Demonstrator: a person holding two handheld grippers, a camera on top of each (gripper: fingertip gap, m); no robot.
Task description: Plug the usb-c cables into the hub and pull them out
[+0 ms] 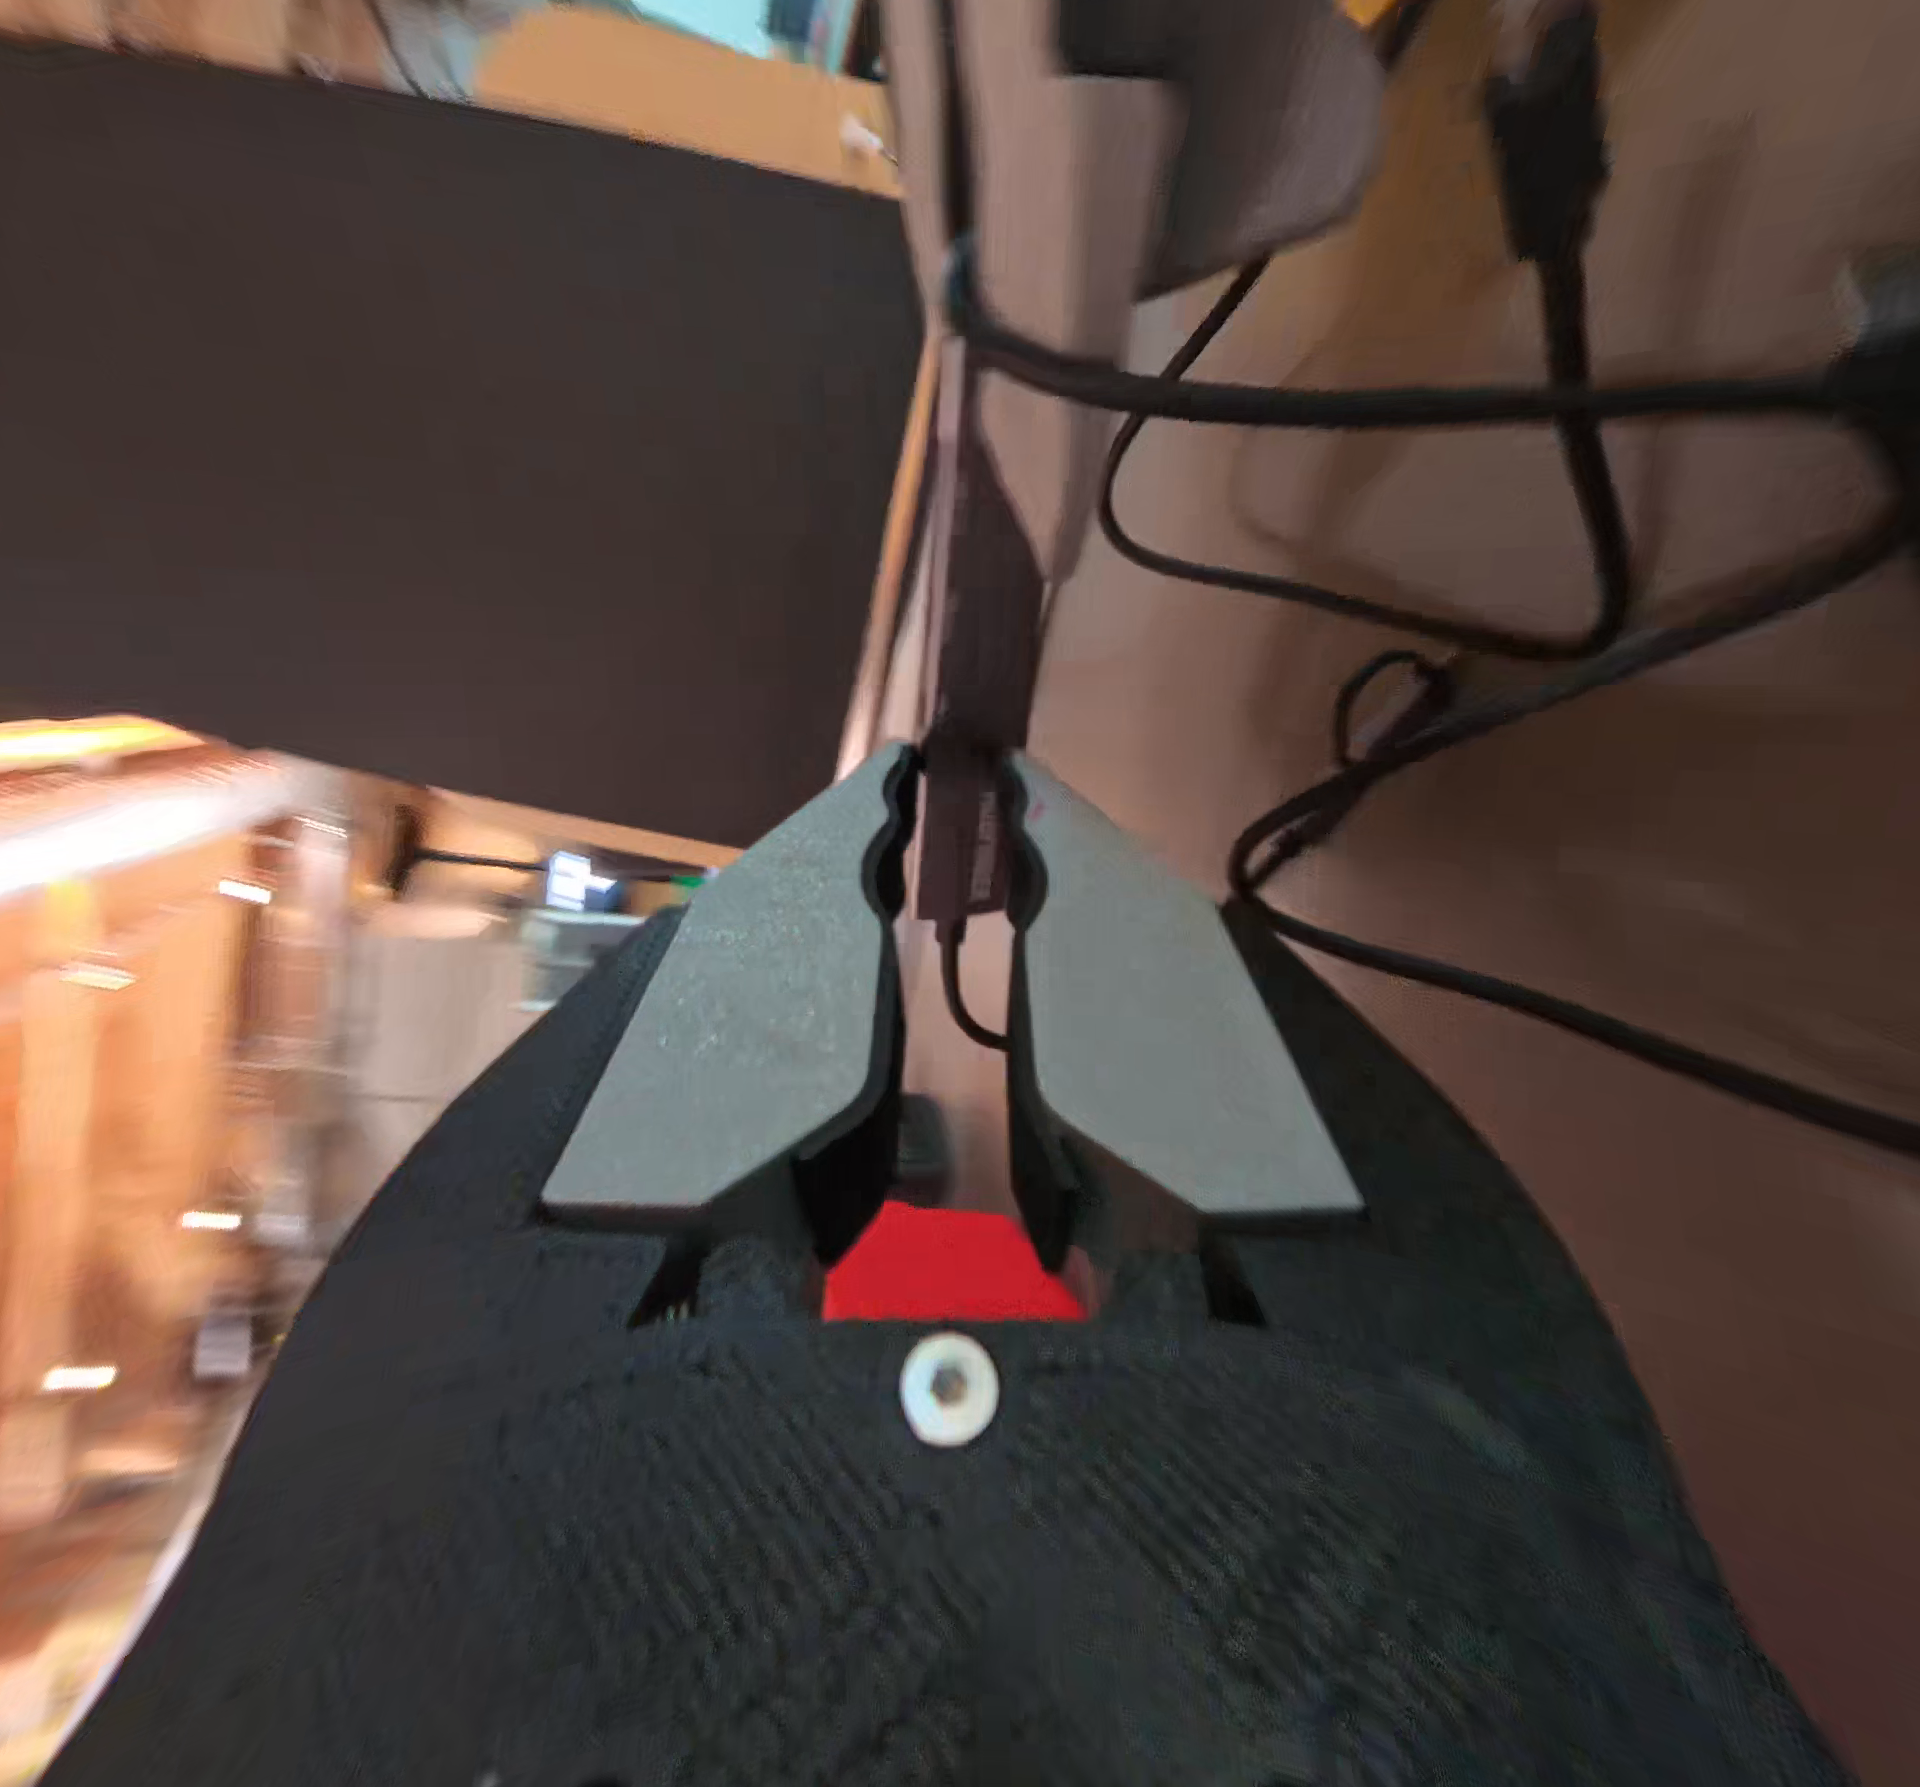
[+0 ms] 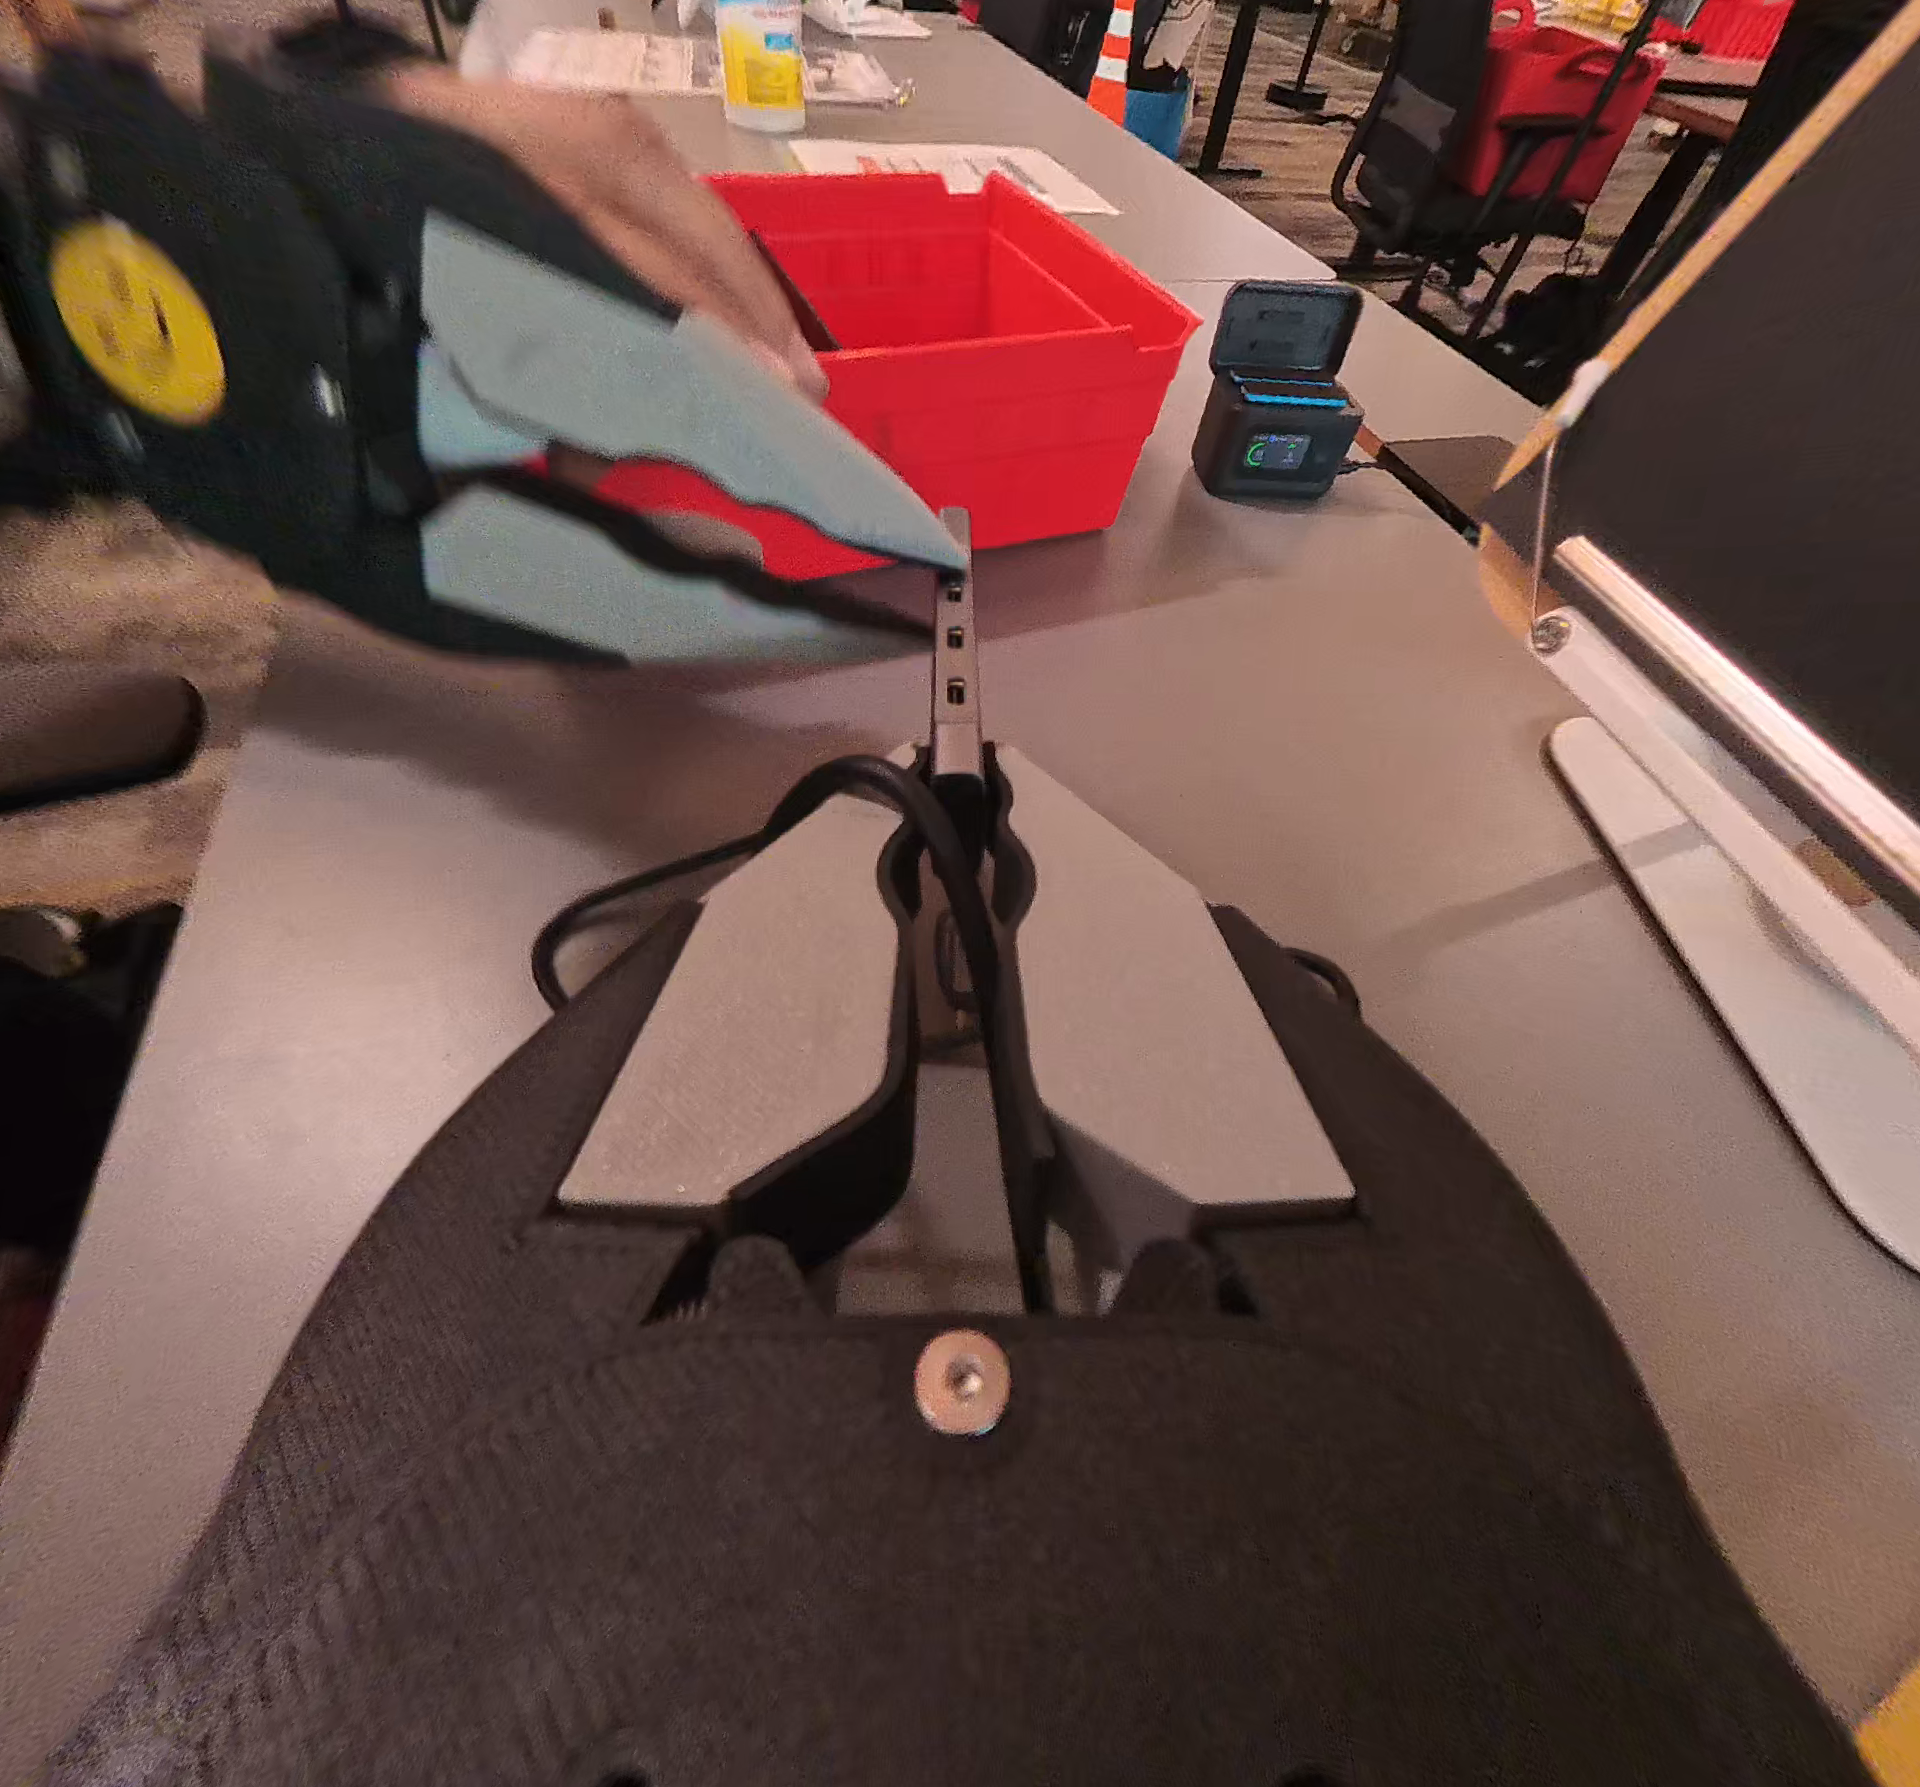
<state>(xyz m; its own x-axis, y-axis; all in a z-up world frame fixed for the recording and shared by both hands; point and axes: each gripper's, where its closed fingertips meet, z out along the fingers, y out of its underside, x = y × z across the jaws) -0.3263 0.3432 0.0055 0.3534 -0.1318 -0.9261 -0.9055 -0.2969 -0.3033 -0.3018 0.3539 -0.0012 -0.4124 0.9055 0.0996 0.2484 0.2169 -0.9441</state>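
The right gripper (image 2: 951, 781) clamps the hub (image 2: 954, 667) upright above the table (image 2: 1299, 802), its three visible ports empty. The left gripper (image 1: 964, 802) is clamped on a plug (image 1: 966, 854), its tips touching the hub's top end. No cable appears seated, so plugging and pulling likely remain.

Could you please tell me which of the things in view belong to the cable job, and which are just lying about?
Part of the job:
- slim dark grey hub, clamped in the right gripper
- black cable plug, clamped in the left gripper
- loose black cables

Lying about:
- red plastic bin
- small black charging case
- wipes canister
- silver monitor stand
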